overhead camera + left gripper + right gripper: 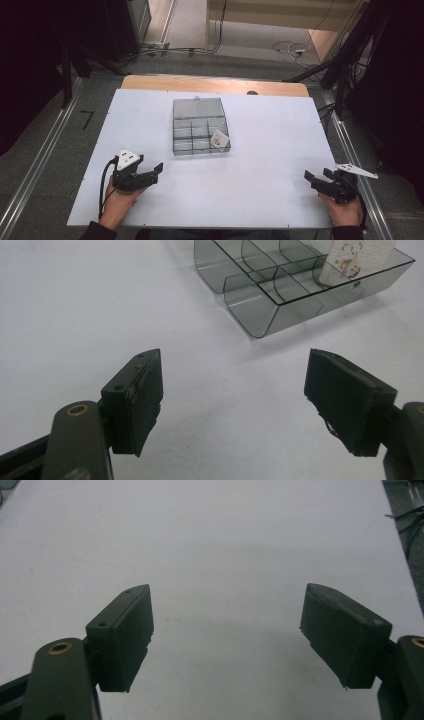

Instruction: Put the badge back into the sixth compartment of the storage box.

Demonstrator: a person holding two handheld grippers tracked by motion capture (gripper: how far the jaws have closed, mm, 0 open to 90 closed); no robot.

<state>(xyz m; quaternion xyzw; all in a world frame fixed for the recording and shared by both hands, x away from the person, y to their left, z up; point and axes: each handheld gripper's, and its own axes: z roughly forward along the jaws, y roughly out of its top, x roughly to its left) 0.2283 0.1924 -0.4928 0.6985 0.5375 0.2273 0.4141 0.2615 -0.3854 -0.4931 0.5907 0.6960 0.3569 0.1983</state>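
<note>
white table (250, 165) bare near front edge; left tool (159, 168), right tool (311, 176) both wide, apparently empty.

White table (250, 200); smoky clear compartment box (200, 131) on it, far-centre

White tabletop (250, 165), wood edge (215, 84), grey carpet floor (60, 140), cables (292, 49)

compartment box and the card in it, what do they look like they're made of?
Compartment box: likely clear smoke-grey hard plastic, glossy; the white table shows through its walls and its edges catch light in the left gripper view. Card: looks like white paper or thin card, matte, with small coloured print; it leans against a compartment wall. Lamination cannot be told.
</note>
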